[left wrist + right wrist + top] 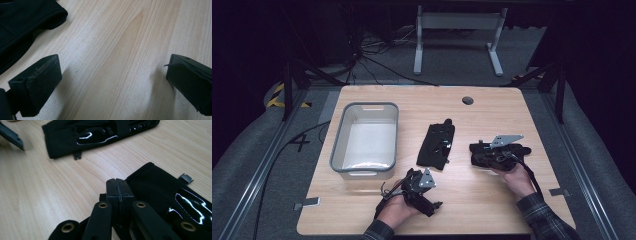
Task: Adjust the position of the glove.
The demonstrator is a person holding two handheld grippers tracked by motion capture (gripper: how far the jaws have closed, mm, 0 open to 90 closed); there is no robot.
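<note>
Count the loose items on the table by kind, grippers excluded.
Black gloves: 2
Grey bin: 1
Total: 3

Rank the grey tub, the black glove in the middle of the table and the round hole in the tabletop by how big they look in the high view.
1. Grey tub
2. Black glove
3. Round hole, smallest by far; it lies farther from the camera, but the gap is plain.

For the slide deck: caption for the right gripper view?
Right tool, jaws shut, beside a black fabric glove with glossy patches; a second black glove lies beyond on the wooden table.
</note>
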